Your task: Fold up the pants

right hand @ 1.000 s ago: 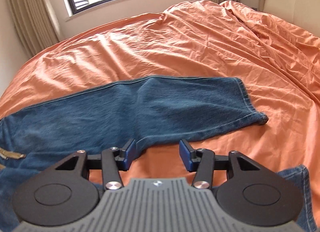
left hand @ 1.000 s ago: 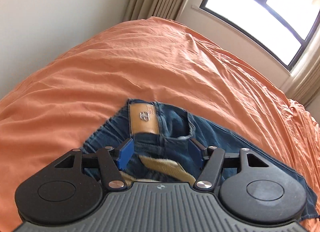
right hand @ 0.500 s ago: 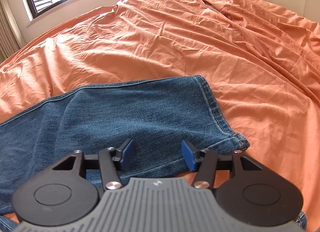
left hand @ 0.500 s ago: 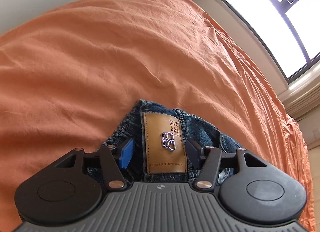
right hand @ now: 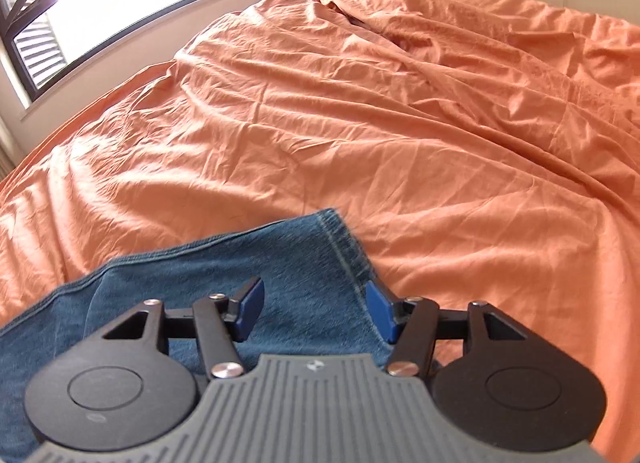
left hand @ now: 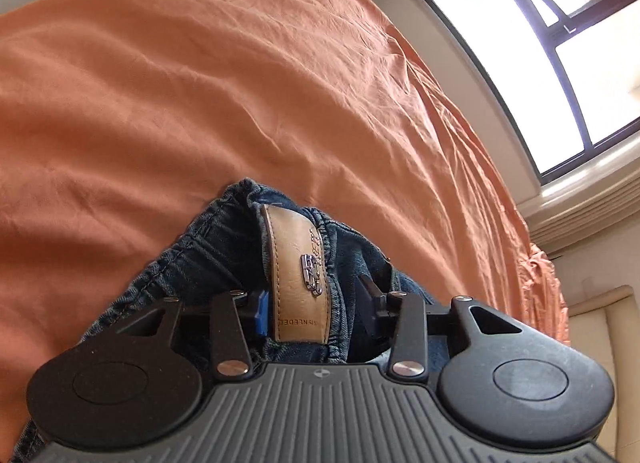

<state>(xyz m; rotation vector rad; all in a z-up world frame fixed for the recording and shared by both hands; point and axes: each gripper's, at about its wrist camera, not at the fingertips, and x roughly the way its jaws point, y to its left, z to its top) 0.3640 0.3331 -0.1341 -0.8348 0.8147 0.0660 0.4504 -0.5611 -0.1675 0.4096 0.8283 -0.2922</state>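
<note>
**Left wrist view: waistband between my fingers**

My left gripper [left hand: 316, 303] is spread wide around the jeans [left hand: 200, 255] waistband and its tan patch [left hand: 298, 275]; most denim hides below. My right gripper [right hand: 316, 309] gapes over the leg hem [right hand: 348, 247] on the orange sheet [right hand: 360, 123], blurry there.

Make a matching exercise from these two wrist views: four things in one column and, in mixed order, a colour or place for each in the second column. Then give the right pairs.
Things:
1. sheet
2. patch
3. hem
4. window

Colour or place:
A. tan leather, between the fingers of the left gripper
B. orange, spread over the whole bed
C. stitched blue edge, at the right finger of the right gripper
D. bright glass in a dark frame, on the wall beyond the bed

Pairs: 1-B, 2-A, 3-C, 4-D
</note>
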